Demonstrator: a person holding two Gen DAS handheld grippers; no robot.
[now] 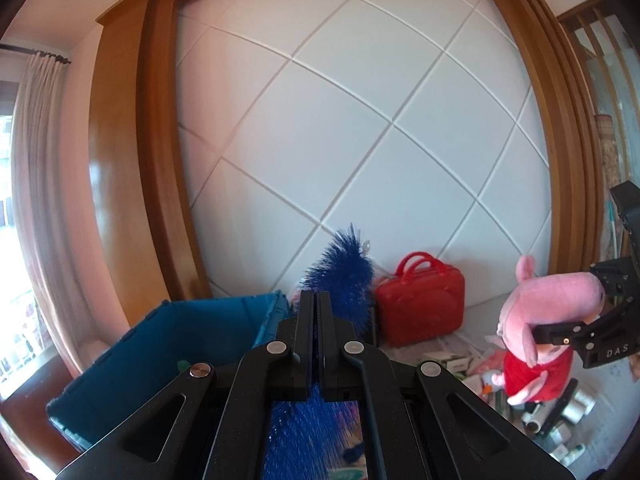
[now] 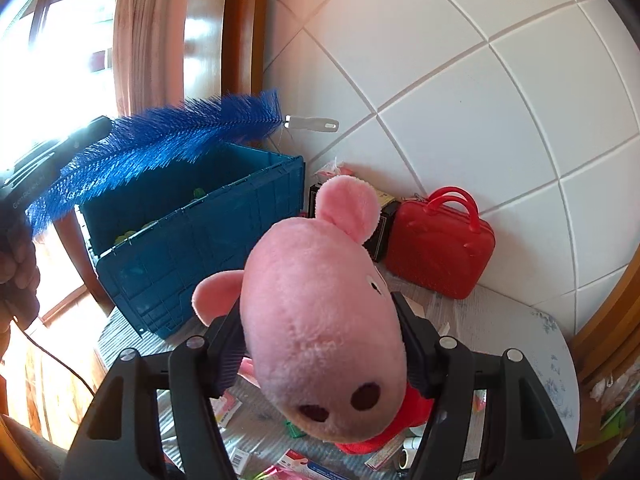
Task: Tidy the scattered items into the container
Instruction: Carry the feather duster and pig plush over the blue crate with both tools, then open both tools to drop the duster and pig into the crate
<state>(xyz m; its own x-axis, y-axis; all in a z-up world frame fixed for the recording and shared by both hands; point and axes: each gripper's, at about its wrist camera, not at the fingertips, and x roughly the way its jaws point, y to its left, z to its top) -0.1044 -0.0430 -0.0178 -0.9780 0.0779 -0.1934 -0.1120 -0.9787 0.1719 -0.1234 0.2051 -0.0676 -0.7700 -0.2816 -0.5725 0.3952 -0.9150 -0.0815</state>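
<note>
The left gripper (image 1: 316, 300) is closed tight on one blue bristle brush (image 1: 340, 268), held just above one blue container (image 1: 168, 344) that stands to its left. The right gripper (image 2: 320, 340) clamps one pink pig plush (image 2: 320, 320) by the head. One red case (image 2: 440, 244) stands beyond it, to its right.

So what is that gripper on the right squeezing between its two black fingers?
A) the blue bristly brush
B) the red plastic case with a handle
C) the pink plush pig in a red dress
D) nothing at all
C: the right gripper has its pads pressed on either side of the pink plush pig's head, while the red plastic case sits by the wall and the blue bristly brush is in the left gripper.
</note>
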